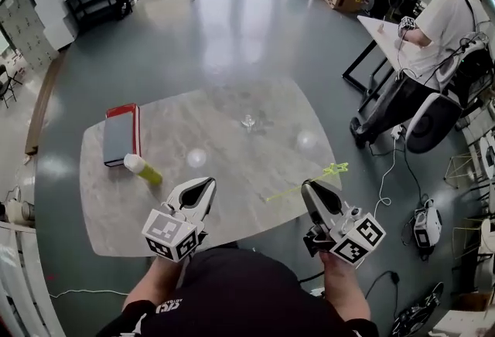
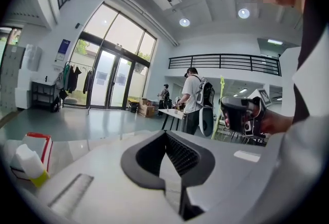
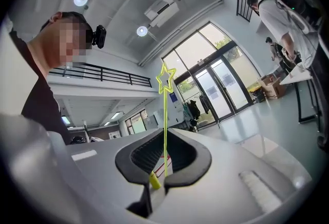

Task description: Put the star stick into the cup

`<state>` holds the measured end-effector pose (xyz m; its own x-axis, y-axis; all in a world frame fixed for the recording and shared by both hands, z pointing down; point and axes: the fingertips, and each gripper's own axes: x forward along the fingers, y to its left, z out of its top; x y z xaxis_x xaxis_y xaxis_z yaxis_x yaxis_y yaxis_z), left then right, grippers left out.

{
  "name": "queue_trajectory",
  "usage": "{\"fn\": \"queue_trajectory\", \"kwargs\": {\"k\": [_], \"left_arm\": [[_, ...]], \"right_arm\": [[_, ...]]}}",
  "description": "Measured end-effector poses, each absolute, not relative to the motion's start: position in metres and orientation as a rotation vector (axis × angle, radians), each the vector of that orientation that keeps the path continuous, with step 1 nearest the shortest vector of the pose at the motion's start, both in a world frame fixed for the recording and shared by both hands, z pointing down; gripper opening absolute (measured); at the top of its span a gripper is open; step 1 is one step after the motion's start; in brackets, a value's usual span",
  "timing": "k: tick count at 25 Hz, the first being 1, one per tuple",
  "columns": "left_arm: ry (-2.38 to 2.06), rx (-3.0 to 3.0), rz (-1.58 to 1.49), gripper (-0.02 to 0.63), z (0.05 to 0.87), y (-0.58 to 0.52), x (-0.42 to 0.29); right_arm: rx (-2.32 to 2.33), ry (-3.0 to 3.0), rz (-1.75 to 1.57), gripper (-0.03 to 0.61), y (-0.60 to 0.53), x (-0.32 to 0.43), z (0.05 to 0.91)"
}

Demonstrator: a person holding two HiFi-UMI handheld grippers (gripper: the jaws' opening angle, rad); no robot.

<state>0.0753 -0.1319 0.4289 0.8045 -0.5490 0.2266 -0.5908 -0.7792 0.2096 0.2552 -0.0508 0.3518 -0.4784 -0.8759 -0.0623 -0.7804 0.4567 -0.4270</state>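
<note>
My right gripper (image 1: 311,188) is shut on the thin yellow-green star stick (image 1: 325,174) over the table's near right edge. In the head view the stick lies slantwise, with the star end to the right. In the right gripper view the stick (image 3: 164,130) rises straight up from the closed jaws of my right gripper (image 3: 159,176), with the star at the top. My left gripper (image 1: 203,190) is shut and empty above the table's near edge. A small clear cup-like object (image 1: 248,123) stands mid-table. The left gripper view shows my left gripper (image 2: 172,176) and, beyond it, the stick (image 2: 222,107).
A white and yellow container (image 1: 143,168) lies on the marble table (image 1: 232,165) beside a red and grey book (image 1: 121,134). At the right a person (image 1: 445,22) sits at a white desk. Cables and small devices lie on the floor there.
</note>
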Motion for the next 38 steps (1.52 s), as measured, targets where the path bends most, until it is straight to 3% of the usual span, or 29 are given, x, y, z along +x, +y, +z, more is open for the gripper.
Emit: {"fn": "queue_trajectory", "kwargs": {"k": [9,38], "left_arm": [[-0.935,2.703,0.191,0.003,0.433,-0.176,0.048],[-1.041,2.565,0.267,0.003,0.500,-0.281,0.127]], "right_arm": [[-1.400,2.502,-0.491,0.031,-0.127,0.236,0.349],[-1.280,2.650,-0.648,0.031,-0.337,0.288,0.460]]}}
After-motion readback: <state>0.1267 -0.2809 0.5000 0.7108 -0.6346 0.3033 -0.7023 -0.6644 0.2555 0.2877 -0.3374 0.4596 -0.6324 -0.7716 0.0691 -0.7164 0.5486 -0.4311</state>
